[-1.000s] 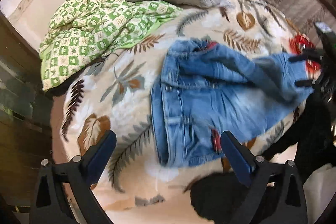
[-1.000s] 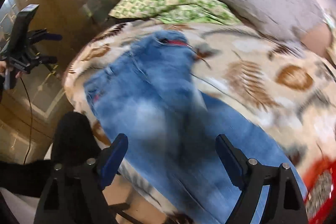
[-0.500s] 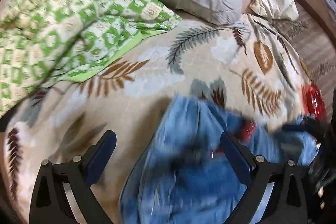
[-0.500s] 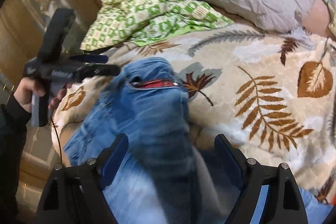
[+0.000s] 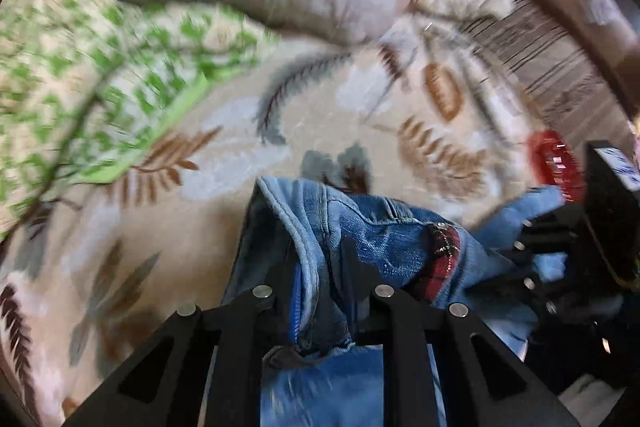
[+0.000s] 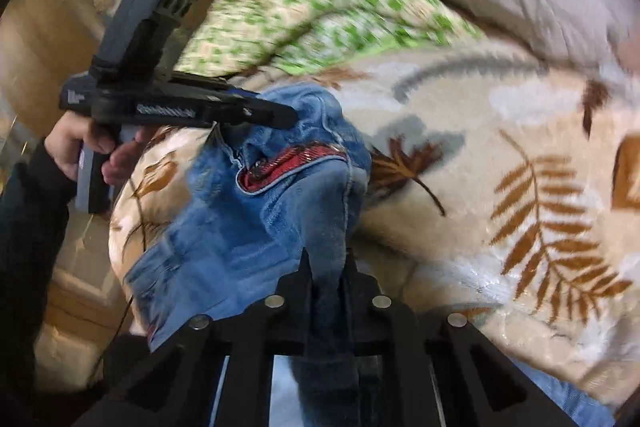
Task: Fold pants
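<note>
The blue denim pants [image 6: 256,227] lie bunched near the edge of the leaf-print bed blanket [image 6: 520,227]. The left gripper [image 5: 320,291] and right gripper [image 6: 326,279] each pinch a fold of them.

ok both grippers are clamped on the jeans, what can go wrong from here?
1. The left gripper and right gripper each pinch a bunched wad of the jeans, so extra layers may drag along and skew the fold.
2. The jeans lie near the edge of the leaf-print blanket; loose denim could slide off.
</note>
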The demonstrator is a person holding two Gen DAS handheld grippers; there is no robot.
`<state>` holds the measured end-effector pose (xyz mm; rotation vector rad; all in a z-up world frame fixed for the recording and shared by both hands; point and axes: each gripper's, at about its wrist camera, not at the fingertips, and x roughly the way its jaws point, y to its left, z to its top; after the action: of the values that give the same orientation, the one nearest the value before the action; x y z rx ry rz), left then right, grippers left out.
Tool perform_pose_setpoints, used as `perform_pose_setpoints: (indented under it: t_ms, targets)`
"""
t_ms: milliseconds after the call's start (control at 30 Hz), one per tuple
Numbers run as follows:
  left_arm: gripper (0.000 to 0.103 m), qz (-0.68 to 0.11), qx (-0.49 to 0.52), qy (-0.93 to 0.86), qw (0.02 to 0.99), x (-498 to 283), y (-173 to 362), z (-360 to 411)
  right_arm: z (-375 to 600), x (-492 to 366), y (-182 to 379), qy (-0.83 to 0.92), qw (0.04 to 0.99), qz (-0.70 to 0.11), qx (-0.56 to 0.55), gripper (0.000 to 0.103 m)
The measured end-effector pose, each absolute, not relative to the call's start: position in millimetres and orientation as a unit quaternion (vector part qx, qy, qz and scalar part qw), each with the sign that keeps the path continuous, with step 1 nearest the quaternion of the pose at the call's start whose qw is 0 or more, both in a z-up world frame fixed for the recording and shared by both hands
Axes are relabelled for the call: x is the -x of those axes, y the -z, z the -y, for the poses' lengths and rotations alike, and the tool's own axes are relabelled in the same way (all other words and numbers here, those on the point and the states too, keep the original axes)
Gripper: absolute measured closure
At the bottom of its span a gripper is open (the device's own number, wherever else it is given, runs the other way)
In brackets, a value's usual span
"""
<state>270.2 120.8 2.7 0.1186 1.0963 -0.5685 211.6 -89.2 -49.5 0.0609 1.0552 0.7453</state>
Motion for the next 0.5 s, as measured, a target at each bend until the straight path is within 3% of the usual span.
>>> perform_pose_setpoints:
  t_ms: [167, 300, 400, 467, 500]
  targets:
    - [0.085, -0.482, -0.056, 0.257, 0.836, -176.0, -44.0, -161.1, 73.1, -144.9, 7.7, -0.413, 0.805, -0.424, 0.032, 0.091]
    - [0.084, -0.521, -0.043, 0.212, 0.826, -105.9, -0.6, -192.9, 46.6, -95.7, 22.2, -0.437, 0.794, -0.414, 0.083, 0.089]
    - [0.061, -0.563, 0.000, 0.170, 0.809, -77.1, 37.0, -213.2, 28.1, -82.4, 49.5, -0.426, 0.768, -0.467, 0.102, 0.085]
    - [0.054, -0.559, 0.019, 0.154, 0.815, -57.1, 37.3, -224.8, 22.7, -65.0, 53.3, -0.426, 0.761, -0.472, 0.128, 0.084]
    - [0.041, -0.546, 0.022, 0.145, 0.825, -43.1, 28.7, -231.3, 24.2, -56.5, 49.4, -0.428, 0.763, -0.463, 0.142, 0.076]
